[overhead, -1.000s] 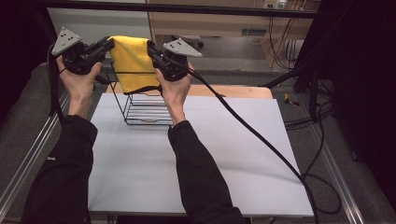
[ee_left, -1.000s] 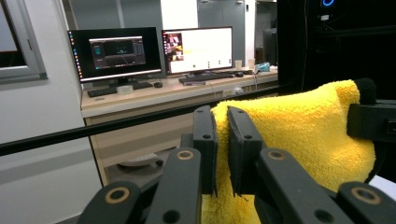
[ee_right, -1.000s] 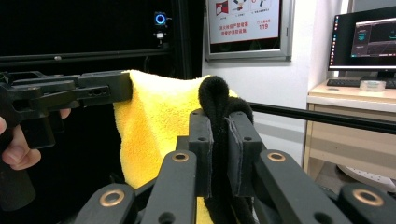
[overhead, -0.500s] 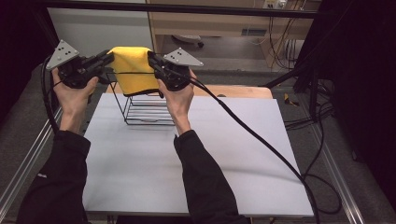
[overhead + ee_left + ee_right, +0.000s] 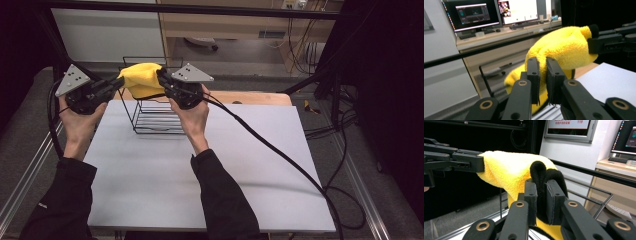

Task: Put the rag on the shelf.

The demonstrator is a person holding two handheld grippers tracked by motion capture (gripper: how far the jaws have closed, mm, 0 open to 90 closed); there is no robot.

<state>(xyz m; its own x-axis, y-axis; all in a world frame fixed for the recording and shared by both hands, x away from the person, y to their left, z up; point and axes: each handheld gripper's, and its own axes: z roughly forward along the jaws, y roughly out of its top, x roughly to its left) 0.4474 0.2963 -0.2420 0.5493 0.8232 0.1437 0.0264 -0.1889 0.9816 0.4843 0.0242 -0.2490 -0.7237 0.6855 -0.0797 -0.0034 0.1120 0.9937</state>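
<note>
A yellow fluffy cloth (image 5: pixel 141 79) with black trim hangs stretched between my two grippers, just above a black wire basket (image 5: pixel 152 122) at the far left of the white table (image 5: pixel 250 165). My left gripper (image 5: pixel 119 83) is shut on the cloth's left end; in the left gripper view its jaws pinch a yellow fold (image 5: pixel 543 75). The right gripper (image 5: pixel 161 78) is shut on the other end, and the right gripper view shows its jaws clamped on the black trim (image 5: pixel 541 190). The cloth's lower part droops toward the basket's open top.
A wooden board (image 5: pixel 250 98) lies along the table's far edge behind the basket. The right gripper's thick cable (image 5: pixel 280 155) runs across the table to the right. Desks with monitors (image 5: pixel 474 12) stand beyond the table. A black frame bar (image 5: pixel 200 9) crosses overhead.
Both hands have come down and toward me with the cloth between them, so it now hangs lower, close over the basket. Both grips are unchanged.
</note>
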